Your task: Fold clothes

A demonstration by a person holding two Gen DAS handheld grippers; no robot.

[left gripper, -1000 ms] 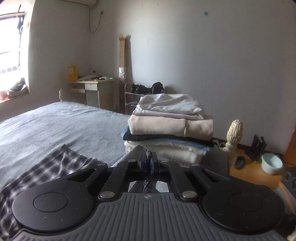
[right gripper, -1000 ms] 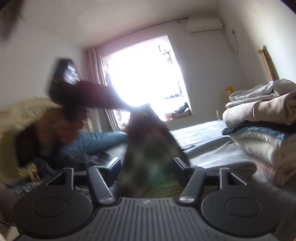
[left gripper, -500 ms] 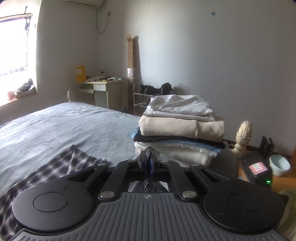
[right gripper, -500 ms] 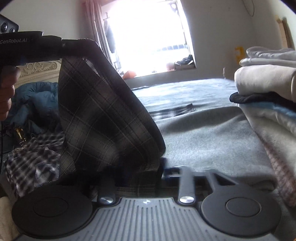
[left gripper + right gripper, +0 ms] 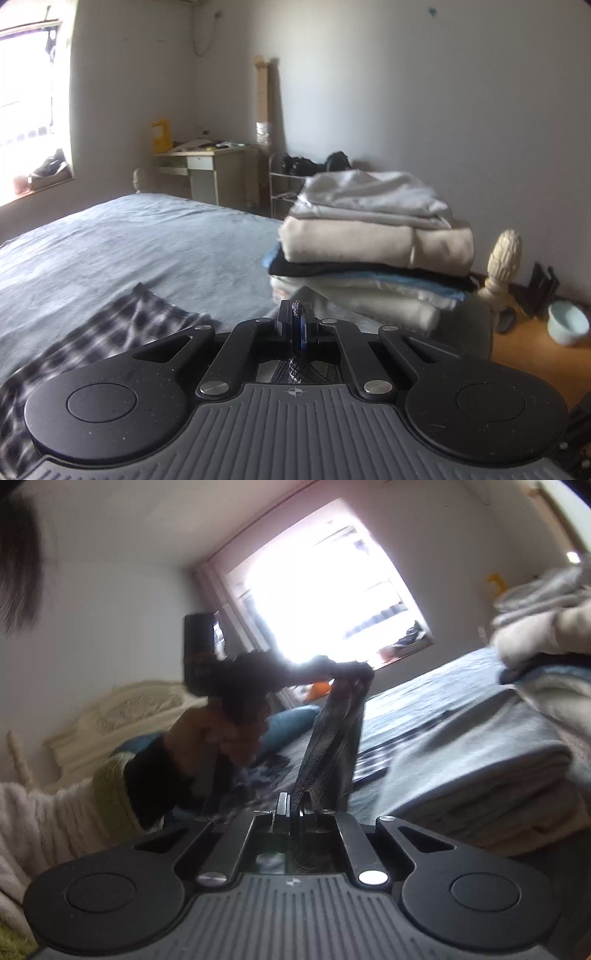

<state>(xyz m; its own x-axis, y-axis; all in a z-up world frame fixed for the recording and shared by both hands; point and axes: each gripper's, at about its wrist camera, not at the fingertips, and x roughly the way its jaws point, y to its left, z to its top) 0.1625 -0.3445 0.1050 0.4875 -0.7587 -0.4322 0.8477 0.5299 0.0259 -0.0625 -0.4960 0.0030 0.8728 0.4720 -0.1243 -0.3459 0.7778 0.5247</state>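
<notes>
One bed (image 5: 129, 236) fills most of my left wrist view, covered by a blue-grey sheet. On its far right side I count one stack of folded clothes (image 5: 373, 243), at least six layers: grey on top, then cream, black, blue and pale layers below; the lowest layers merge and cannot be counted exactly. One plaid garment (image 5: 110, 332) lies partly on the sheet at lower left, its near end cut off behind the housing. One desk (image 5: 207, 170) and one shoe rack (image 5: 291, 177) stand against the far wall; items on them are too small to identify. One carved bedpost (image 5: 502, 266) stands beside the stack, with one pale bowl (image 5: 567, 323) on the floor.

Two grippers are in use. My left gripper (image 5: 297, 321) has both jaws together, clamped on a thin dark edge of the plaid fabric. My right gripper (image 5: 293, 806) has its jaws pressed onto a hanging strip of the same garment. In the right wrist view that strip runs taut up to the left gripper, held by one hand (image 5: 218, 734); blur hides the detail
</notes>
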